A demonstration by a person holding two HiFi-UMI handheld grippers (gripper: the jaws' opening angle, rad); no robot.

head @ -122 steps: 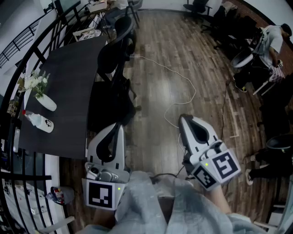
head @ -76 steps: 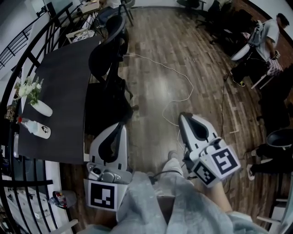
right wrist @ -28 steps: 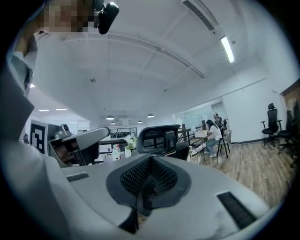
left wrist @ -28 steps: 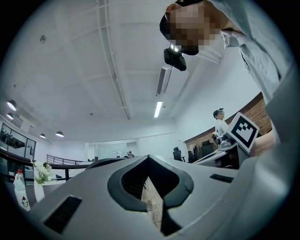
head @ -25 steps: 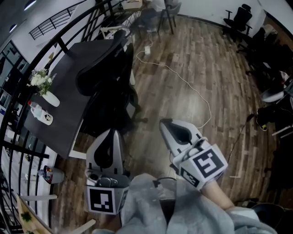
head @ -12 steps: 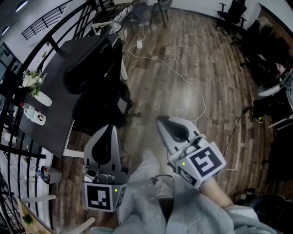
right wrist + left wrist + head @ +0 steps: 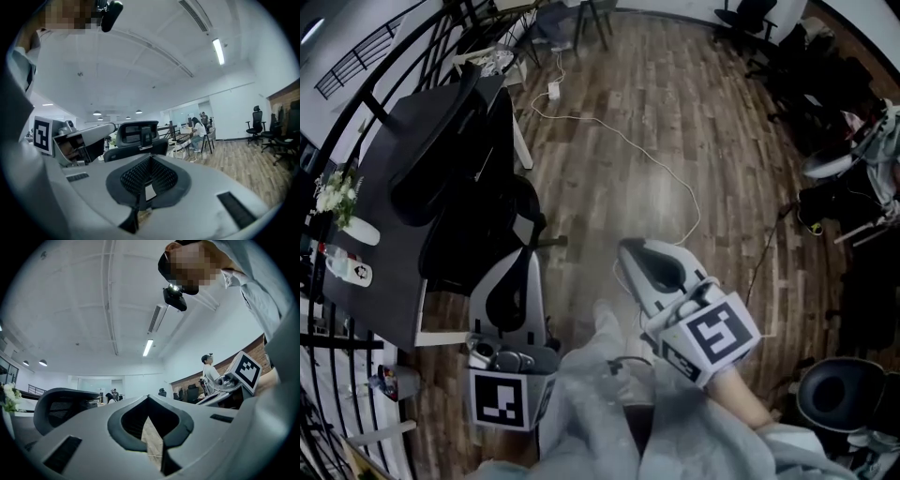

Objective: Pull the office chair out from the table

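The right tool (image 7: 149, 156) has its jaws closed together, with nothing between them. Beyond their tips stands the black office chair (image 7: 138, 132), its headrest upright. The left tool (image 7: 105, 128) shows at the left, beside the chair's back.

Office chair (image 7: 441, 173) ahead-left of you, tucked against table (image 7: 384, 291). Your left gripper (image 7: 520, 256) just right of chair, right gripper (image 7: 628, 249) further right. Cable (image 7: 619, 141) on floor (image 7: 675, 84) beyond.
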